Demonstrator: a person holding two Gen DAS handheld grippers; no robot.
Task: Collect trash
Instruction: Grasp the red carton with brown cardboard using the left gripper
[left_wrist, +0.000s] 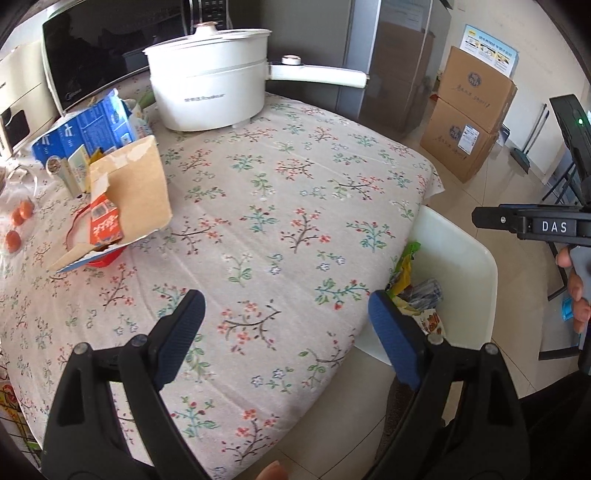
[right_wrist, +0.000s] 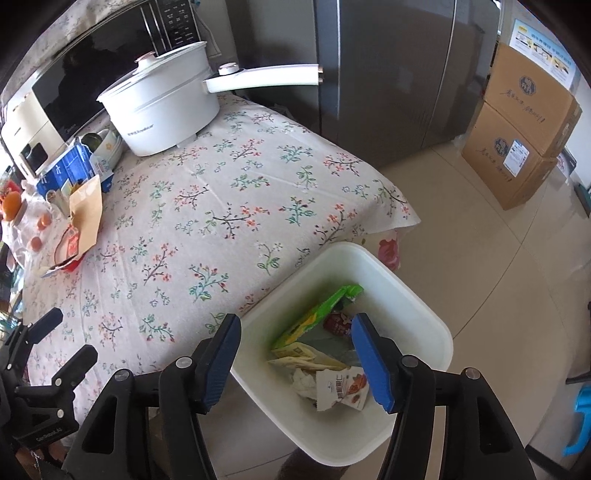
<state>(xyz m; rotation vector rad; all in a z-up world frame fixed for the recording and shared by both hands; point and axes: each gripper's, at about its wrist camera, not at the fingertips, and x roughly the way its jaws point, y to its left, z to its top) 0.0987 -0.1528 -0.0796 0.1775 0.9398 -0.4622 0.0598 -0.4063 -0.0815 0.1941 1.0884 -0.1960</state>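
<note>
A white trash bin stands on the floor at the table's corner, holding several wrappers: a green packet, a white snack packet and crumpled paper. It also shows in the left wrist view. My right gripper is open and empty, hanging over the bin's near side. My left gripper is open and empty above the floral tablecloth near the table's front edge. A torn brown cardboard box with an orange-red packet lies at the table's left.
A white electric pot with a long handle stands at the back of the table. A blue carton, a microwave, oranges sit left. A fridge and stacked cardboard boxes stand behind on the tiled floor.
</note>
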